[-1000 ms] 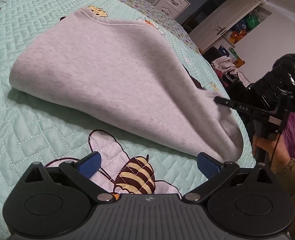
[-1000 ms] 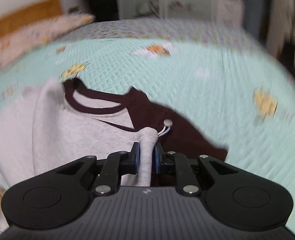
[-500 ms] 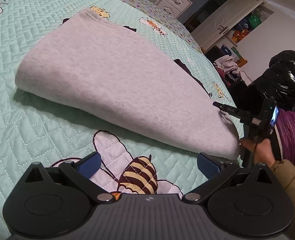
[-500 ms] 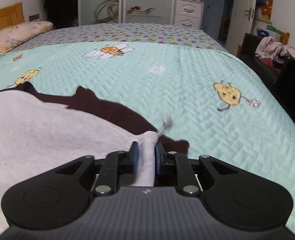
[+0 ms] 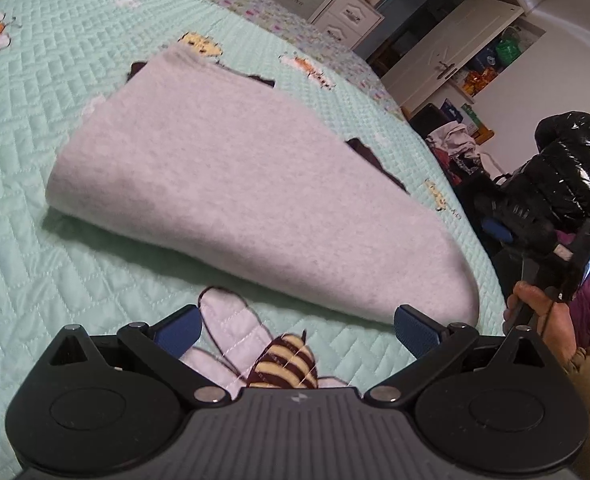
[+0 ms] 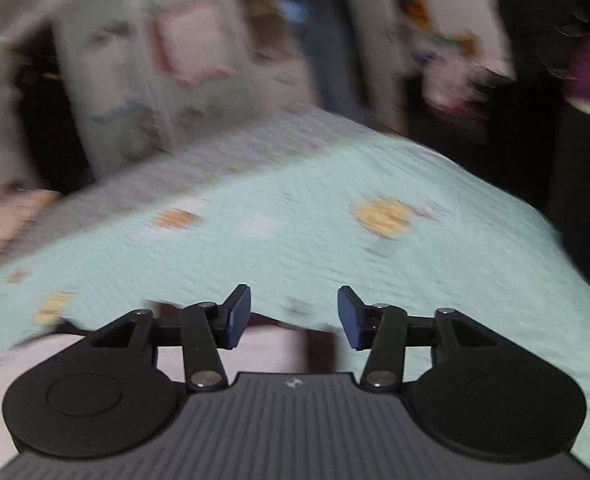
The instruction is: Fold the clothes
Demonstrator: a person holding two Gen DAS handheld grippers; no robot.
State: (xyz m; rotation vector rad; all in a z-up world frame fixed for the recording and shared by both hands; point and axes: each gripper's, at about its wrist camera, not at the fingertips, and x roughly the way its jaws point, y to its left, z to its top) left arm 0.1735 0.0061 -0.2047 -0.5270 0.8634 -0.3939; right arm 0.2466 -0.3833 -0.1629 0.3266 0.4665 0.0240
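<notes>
1. A grey sweatshirt (image 5: 231,184) lies folded on a bed, dark brown trim showing along its far side; its rounded corner reaches toward the bed's right edge in the left wrist view.
2. The mint-green quilted bedspread (image 5: 35,280) beneath carries stitched bees and flowers.
3. The left hand-held gripper (image 5: 295,326) hovers near the bed's near edge, jaws spread wide and empty, a striped bee patch (image 5: 285,366) between them.
4. The right hand-held gripper (image 6: 294,316), blurred, has just been opening; nothing sits between its blue pads (image 6: 241,312), and the sweatshirt lies below them.
5. Beside the bed's right edge, a person's hand (image 5: 543,320) grips that tool; a glossy black jacket (image 5: 567,168) lies behind.
</notes>
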